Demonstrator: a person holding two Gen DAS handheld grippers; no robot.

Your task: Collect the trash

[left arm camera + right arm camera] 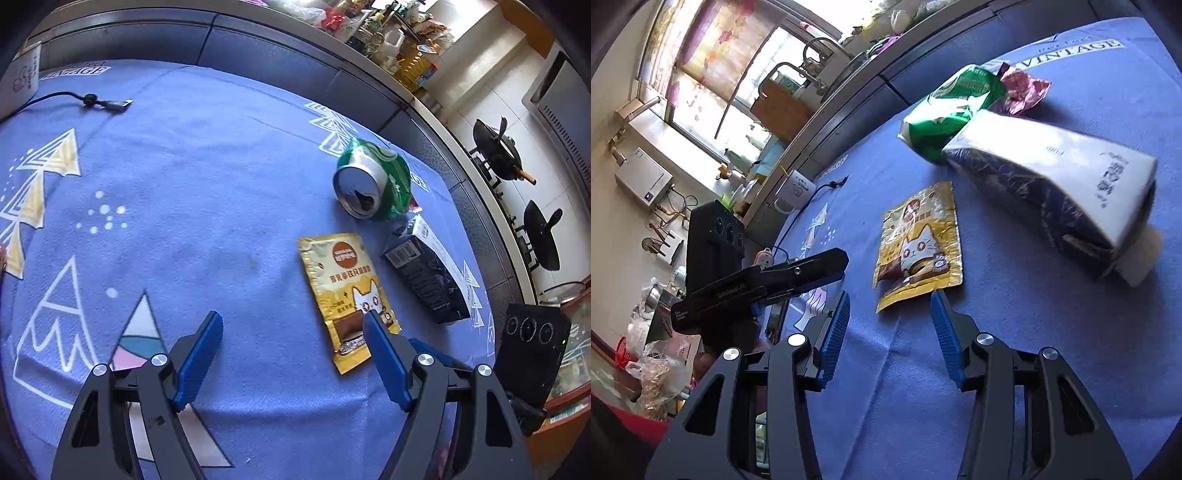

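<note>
My left gripper (293,325) and right gripper (890,306) hover with jaws apart and empty, nothing collected yet. The yellow pouch (919,240) lies flat just ahead, the can (373,182) and carton (1056,184) beyond. Next comes pinching the pouch's near edge; bare tablecloth (203,184) leaves room left.

Two hand-held grippers hover low over a table, both empty. In the left wrist view, the left gripper (293,319) fills the bottom of the frame, its blue-padded fingers (199,363) spread wide and angled toward the centre, black linkage arms running off the lower edge. In the right wrist view, the right gripper (890,302) sits at the bottom centre, jaws likewise parted, blue ribbed pads (945,339) facing inward. The left gripper's black body also appears at that frame's left edge, seen side-on, pointing right.
</note>
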